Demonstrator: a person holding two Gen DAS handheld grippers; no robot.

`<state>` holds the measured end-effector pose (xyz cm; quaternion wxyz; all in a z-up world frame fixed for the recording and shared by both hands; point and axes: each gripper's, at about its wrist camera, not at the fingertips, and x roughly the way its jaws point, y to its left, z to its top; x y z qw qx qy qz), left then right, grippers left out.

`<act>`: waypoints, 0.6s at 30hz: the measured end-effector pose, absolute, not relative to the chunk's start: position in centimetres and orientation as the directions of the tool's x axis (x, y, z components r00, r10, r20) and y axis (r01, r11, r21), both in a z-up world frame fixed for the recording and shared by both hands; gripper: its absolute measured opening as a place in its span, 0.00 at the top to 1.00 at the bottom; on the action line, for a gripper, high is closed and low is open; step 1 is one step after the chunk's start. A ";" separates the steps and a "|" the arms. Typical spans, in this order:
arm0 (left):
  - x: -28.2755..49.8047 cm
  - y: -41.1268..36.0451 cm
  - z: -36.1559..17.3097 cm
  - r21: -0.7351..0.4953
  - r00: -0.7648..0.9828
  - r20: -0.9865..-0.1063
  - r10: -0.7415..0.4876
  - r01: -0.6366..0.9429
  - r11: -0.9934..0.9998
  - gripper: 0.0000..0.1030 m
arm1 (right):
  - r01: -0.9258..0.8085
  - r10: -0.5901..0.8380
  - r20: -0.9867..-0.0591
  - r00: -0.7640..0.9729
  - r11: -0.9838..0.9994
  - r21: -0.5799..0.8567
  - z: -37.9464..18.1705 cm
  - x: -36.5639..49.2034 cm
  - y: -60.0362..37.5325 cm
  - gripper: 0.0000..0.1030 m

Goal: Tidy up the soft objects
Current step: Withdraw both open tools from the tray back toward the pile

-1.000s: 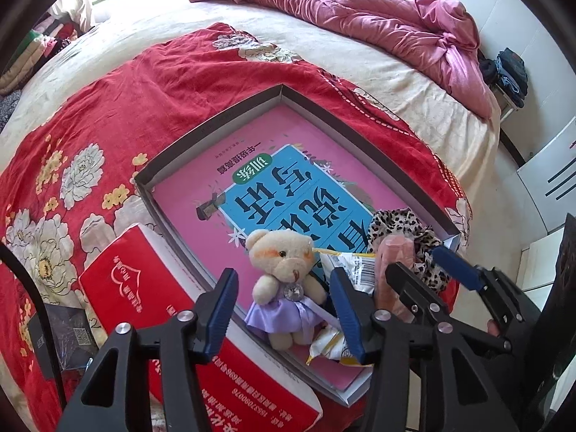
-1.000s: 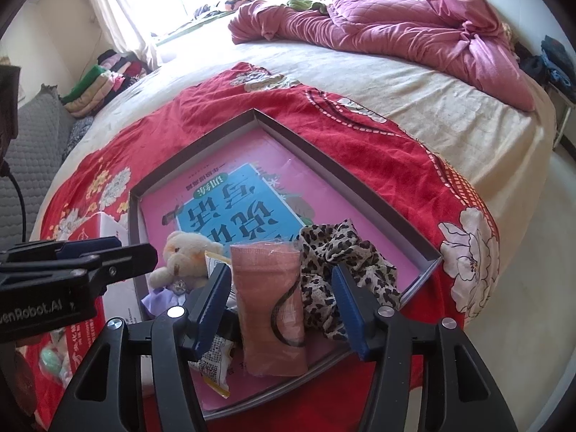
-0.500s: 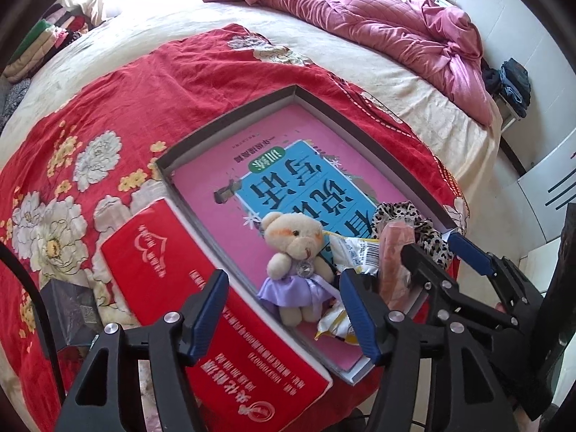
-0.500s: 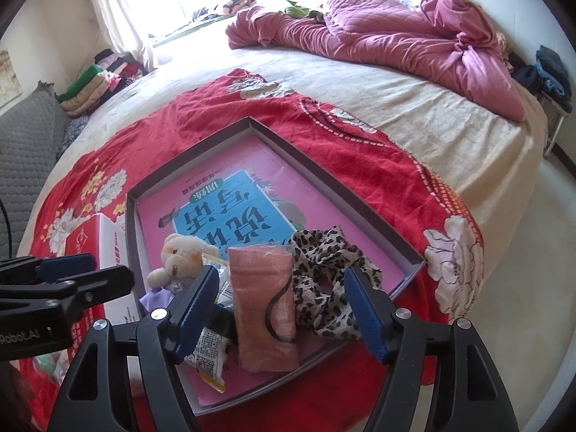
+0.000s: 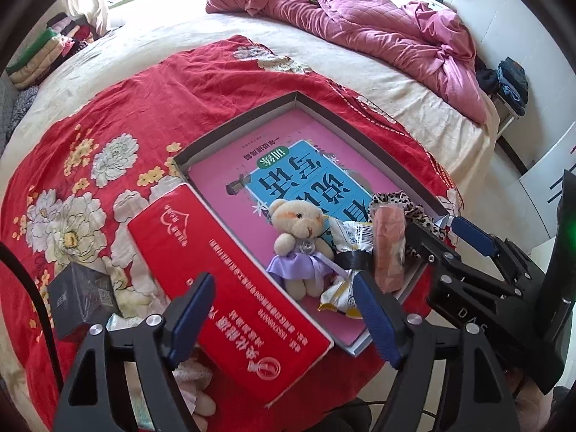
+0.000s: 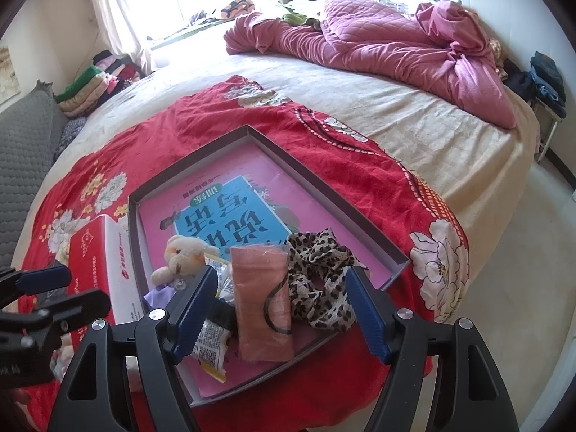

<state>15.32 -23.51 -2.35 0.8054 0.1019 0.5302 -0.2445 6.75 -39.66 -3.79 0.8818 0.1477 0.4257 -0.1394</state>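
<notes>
A shallow grey box (image 5: 363, 127) (image 6: 324, 183) lies on a red floral blanket, with a pink-and-blue book (image 5: 288, 176) (image 6: 230, 212) inside. At its near end lie a small teddy bear in a purple dress (image 5: 302, 244) (image 6: 180, 259), a snack packet (image 5: 345, 277) (image 6: 212, 349), a pink pouch (image 5: 387, 248) (image 6: 262, 302) and a leopard-print scrunchie (image 5: 414, 208) (image 6: 320, 280). My left gripper (image 5: 280, 313) is open and empty, above the red carton and the bear. My right gripper (image 6: 277, 309) is open and empty, above the pouch; it also shows in the left wrist view (image 5: 450, 241).
A red carton (image 5: 223, 280) (image 6: 97, 255) lies left of the box. A small black box (image 5: 77, 295) sits further left. A rumpled pink quilt (image 5: 378, 25) (image 6: 378, 43) lies at the back of the bed. Folded clothes (image 6: 93, 82) are stacked far left. The bed edge drops off on the right.
Both grippers have drawn back and up from the box, so more of the bed shows. Both stay open. The objects in the box have not moved.
</notes>
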 end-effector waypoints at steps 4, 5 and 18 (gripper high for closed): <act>14.5 -22.8 -1.7 -0.095 0.334 -0.898 -0.287 0.488 0.868 0.23 | 0.376 -0.129 -0.784 0.608 0.916 0.142 -3.0 6.1 -39.6 0.27; 14.4 -22.6 -1.5 -0.097 0.335 -0.897 -0.288 0.487 0.868 0.21 | 0.378 -0.133 -0.780 0.611 0.915 0.140 -2.8 5.9 -39.5 0.27; 11.5 -20.0 0.8 -0.081 0.391 -0.877 -0.277 0.448 0.890 0.16 | 0.368 -0.167 -0.734 0.658 0.922 0.120 1.3 3.7 -38.2 0.27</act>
